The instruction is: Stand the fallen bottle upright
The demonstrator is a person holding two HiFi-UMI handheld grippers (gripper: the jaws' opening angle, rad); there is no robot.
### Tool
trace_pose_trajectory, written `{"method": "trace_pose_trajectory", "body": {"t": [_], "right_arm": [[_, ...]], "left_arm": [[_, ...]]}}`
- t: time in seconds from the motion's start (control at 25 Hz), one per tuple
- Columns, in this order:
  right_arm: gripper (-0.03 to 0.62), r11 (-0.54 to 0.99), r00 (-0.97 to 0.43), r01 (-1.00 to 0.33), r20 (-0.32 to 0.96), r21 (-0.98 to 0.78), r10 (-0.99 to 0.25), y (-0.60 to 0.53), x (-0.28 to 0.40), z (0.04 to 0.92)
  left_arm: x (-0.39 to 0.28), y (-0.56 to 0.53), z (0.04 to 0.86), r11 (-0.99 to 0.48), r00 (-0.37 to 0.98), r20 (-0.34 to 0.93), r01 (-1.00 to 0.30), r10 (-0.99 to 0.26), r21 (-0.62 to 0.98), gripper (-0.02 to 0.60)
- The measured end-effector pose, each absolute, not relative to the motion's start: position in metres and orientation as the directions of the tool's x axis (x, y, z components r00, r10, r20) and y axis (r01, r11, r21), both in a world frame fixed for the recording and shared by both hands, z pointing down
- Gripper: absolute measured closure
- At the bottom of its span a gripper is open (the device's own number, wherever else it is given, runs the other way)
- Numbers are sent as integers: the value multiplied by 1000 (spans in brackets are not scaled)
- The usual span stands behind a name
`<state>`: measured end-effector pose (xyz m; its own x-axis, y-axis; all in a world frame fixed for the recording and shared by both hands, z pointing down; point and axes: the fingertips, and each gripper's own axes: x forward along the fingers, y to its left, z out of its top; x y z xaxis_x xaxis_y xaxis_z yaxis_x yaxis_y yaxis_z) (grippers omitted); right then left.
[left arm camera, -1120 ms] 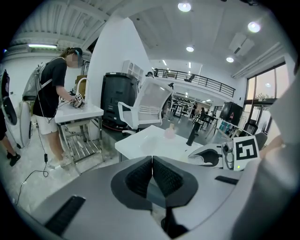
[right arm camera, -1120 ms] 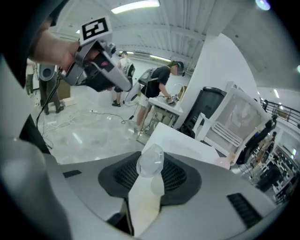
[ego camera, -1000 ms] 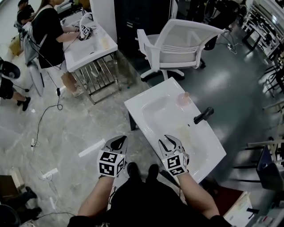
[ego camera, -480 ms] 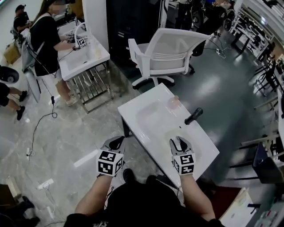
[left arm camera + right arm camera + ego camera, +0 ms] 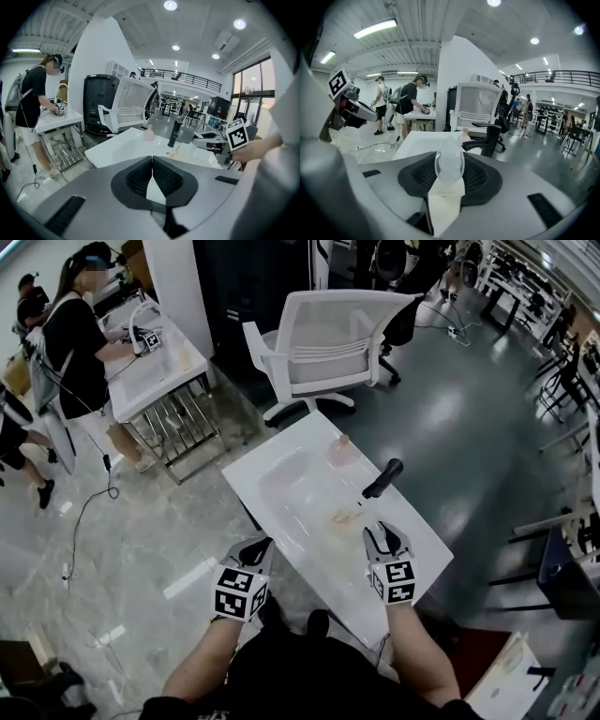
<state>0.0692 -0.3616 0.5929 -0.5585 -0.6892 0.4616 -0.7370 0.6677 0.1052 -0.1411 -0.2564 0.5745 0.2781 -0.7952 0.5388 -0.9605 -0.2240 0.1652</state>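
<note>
"Below us, what do we stand at?"
"We face a white sink (image 5: 281, 507) with one black tap (image 5: 382, 477). On its left runs pale floor (image 5: 141, 521), on its right dark floor (image 5: 450, 427), and a railed gallery (image 5: 562, 77) crosses the hall behind."
"How many of each do we count?"
"Two sinks: ours and a second sink (image 5: 164, 357) at the back left, where one person (image 5: 70, 343) works. One white chair (image 5: 323, 338) just beyond our sink. Two bottles: the bottle (image 5: 345, 517) lies on its side on our sink, between tap and right gripper (image 5: 382, 535); a pink bottle (image 5: 342, 448) stands near the far edge."
"And our two grippers?"
"Our left gripper (image 5: 255, 545) hangs off the sink's near left corner, jaws pressed together. Our right one pinches a clear rounded thing (image 5: 449, 161); what it is we cannot tell."
</note>
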Motion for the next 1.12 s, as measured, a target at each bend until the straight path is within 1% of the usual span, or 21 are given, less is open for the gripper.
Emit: {"method": "trace_pose_trajectory", "body": {"t": [0.12, 0.32, 0.68, 0.92, 1.12], "right_arm": [[454, 701, -602, -708, 444, 88, -664, -362, 63, 595], [485, 701, -608, -710, 439, 73, -661, -367, 60, 600], [488, 729, -634, -681, 437, 76, -638, -361, 73, 579], [491, 688, -607, -725, 433, 43, -667, -344, 113, 562], [490, 680, -591, -728, 422, 89, -688, -322, 147, 543]], "left_arm": [[-126, -258, 581, -224, 278, 555, -960, -784, 166, 563], [-115, -259, 580, -217, 269, 564, -963, -781, 158, 563], [-110, -253, 575, -202, 245, 565, -970, -788, 139, 562], [-87, -257, 571, -241, 276, 559, -961, -782, 137, 563], [-56, -269, 571, -296, 320, 550, -946, -771, 136, 561]]}}
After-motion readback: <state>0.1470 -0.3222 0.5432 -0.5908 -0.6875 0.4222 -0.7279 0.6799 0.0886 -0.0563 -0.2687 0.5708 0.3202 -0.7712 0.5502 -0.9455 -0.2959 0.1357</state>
